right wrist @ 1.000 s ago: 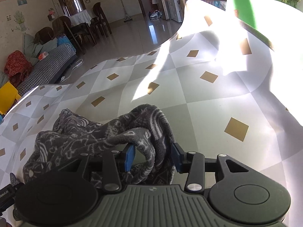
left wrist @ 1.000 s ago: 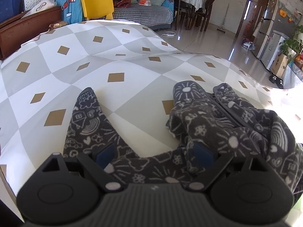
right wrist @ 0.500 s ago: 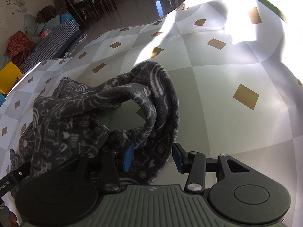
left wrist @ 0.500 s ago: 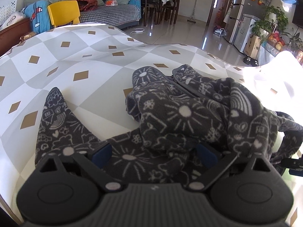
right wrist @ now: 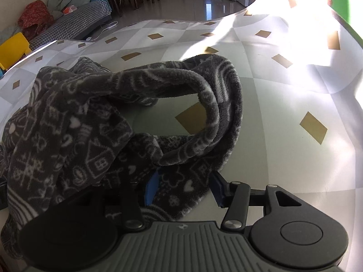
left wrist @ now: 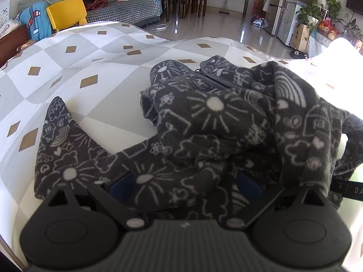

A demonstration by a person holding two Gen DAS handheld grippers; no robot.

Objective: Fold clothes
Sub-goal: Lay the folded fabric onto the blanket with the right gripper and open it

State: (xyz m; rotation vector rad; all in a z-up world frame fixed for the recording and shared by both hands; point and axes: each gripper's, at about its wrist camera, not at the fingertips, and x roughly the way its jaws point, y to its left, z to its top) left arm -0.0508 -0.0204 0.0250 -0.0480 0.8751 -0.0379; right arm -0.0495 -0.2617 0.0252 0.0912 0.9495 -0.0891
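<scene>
Garment (left wrist: 226, 117) lies bunched, unfolded, on checkered cloth (left wrist: 90, 59). Left gripper (left wrist: 183, 184) and right gripper (right wrist: 183, 188) stand spread; fabric lies between both, unclamped.

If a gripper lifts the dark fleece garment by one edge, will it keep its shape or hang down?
The dark fleece garment will probably hang limp: it already sags in loose folds and a drooping loop. Its fuzzy pile likely grips the blue pads well, so slipping seems unlikely. It looks thick, so bunched layers may pull along together over the checkered cloth.
</scene>
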